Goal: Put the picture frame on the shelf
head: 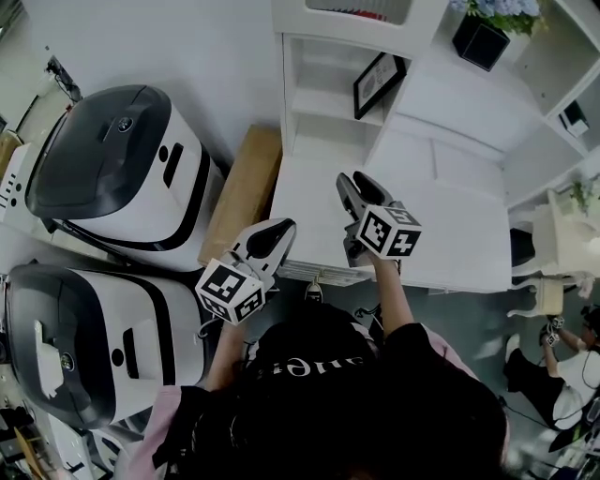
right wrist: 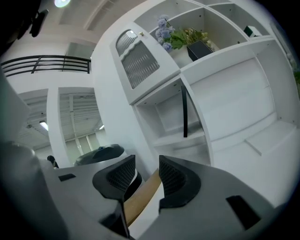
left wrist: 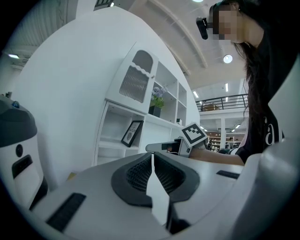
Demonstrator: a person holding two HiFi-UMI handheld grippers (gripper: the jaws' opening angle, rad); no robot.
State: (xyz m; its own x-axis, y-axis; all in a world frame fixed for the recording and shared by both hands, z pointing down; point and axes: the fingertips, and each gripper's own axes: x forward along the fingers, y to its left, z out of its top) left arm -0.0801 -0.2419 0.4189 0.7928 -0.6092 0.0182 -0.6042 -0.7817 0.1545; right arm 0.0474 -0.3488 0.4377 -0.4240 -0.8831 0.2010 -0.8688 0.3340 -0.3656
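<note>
White shelf unit (head: 441, 103): picture frame (head: 379, 84) leaning in left compartment, potted plant (head: 480, 42) higher

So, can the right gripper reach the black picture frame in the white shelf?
Probably yes: the right gripper, open and empty, faces the black picture frame in an open-fronted compartment; nothing stands between.

The shelf (head: 450, 169) is white, the picture frame (head: 378, 84) black-rimmed; far right, a black pot (head: 480, 42) holds blue flowers (head: 502, 9) — left, a tan plank (head: 242, 192) and grey-and-white machines (head: 122, 169).
</note>
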